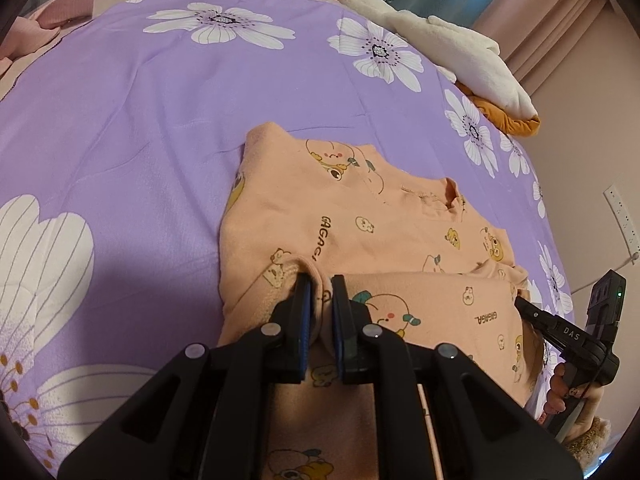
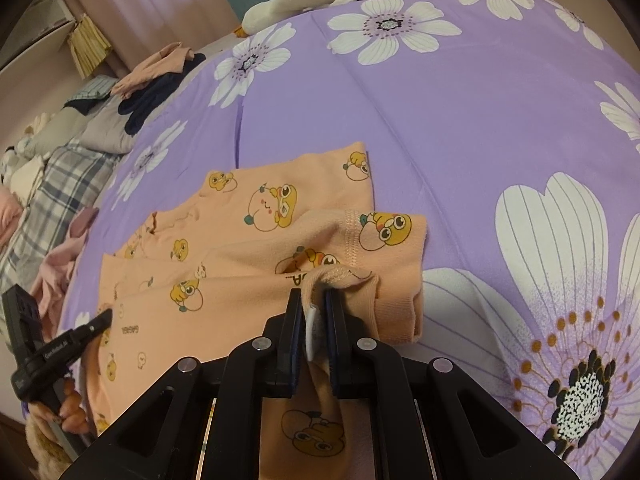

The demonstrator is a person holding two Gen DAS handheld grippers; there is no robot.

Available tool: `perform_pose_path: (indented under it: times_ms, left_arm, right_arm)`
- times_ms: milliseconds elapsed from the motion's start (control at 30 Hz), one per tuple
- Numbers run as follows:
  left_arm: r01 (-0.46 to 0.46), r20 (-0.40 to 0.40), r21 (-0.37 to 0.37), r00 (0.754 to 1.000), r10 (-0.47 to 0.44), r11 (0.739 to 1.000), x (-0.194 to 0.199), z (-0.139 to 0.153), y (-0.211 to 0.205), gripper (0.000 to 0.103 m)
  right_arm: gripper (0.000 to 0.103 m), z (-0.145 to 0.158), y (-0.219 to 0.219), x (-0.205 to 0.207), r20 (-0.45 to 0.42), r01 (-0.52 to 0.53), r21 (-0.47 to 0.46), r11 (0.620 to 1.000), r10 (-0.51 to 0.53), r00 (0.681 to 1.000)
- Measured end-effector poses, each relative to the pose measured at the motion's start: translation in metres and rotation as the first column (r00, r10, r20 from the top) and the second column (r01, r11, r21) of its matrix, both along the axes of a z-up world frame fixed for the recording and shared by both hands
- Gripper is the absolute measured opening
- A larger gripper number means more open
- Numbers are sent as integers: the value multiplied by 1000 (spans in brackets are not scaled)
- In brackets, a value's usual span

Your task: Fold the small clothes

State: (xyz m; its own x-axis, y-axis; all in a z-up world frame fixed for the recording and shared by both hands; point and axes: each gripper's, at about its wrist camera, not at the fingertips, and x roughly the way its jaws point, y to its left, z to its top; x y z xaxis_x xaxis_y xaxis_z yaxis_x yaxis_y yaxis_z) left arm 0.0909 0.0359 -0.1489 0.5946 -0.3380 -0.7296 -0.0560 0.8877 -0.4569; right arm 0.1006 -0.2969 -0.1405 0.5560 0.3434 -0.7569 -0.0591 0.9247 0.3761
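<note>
Near edge of the peach cartoon-print cotton top — hidden beneath the jaws; white fabric care label between the jaws — print too small to read.

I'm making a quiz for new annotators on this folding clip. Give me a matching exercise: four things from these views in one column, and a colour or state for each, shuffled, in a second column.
Column 1:
1. bedspread
2. left gripper
3. plush toy
4. right gripper

Column 2:
A. white with orange parts, lying at the bed's edge
B. clamped on the peach top's fabric near a ribbed edge
C. purple with white flowers
D. clamped on peach fabric with a white label between the jaws

Pairs: 1-C, 2-B, 3-A, 4-D
</note>
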Motion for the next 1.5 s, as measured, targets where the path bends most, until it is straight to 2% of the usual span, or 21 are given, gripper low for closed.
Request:
perform_pose_path:
  times_ms: [767, 900, 933, 967, 1000, 1033, 1067, 1100, 1167, 1333, 1433, 1467, 1500]
  left_arm:
    - [-3, 4, 16, 1000, 3, 1000, 1, 1, -2, 12]
    - [-25, -23, -34, 999, 24, 999, -1, 5, 4, 11]
    - [-30, -33, -51, 999, 29, 998, -4, 11, 6, 14]
    - [-24, -30, -49, 999, 23, 998, -8, 17, 7, 22]
    - [-20, -23, -45, 1000, 19, 999, -12, 22, 8, 32]
    - [-20, -10, -37, 1000, 19, 999, -19, 28, 9, 38]
    - [-27, 7, -25, 1000, 28, 999, -27, 36, 11, 49]
    - [-31, 23, -21, 999, 31, 999, -36, 42, 12, 57]
    - [-17, 22, -20, 1000, 18, 1000, -49, 45, 12, 59]
    - [43, -70, -56, 996, -47, 998, -69, 27, 5, 59]
    - [50, -116, -35, 992, -54, 998, -71, 10, -1, 57]
    - [44, -105, -36, 993, -48, 998, -72, 9, -1, 56]
    - [41, -97, -35, 994, -44, 999, -73, 9, -1, 51]
  right_arm:
    - [7, 0, -1, 0, 14, 7, -2, 1000, -7, 1000]
    - [8, 8, 1, -3, 34, -8, -43, 999, 9, 999]
    - [9, 12, 1, -5, 36, -8, -53, 999, 10, 999]
    - [17, 18, 0, -9, 43, -7, -58, 998, 9, 999]
    - [38, 22, 0, -13, 53, -4, -62, 998, 7, 999]
    - [50, 29, -3, -20, 75, 3, -71, 997, 2, 997]
    - [64, 34, -4, -26, 91, 10, -76, 997, -3, 996]
    - [65, 39, -5, -32, 105, 12, -80, 997, -3, 994]
    - [65, 45, -9, -44, 110, -3, -83, 997, 12, 994]
    - [65, 25, -20, -59, 33, -31, -9, 999, 31, 999]
    - [65, 14, -19, -59, -11, -18, -39, 999, 18, 1000]
    - [65, 11, -20, -57, -23, -12, -45, 999, 11, 1000]
    - [60, 8, -20, -56, -30, -12, -48, 999, 10, 1000]
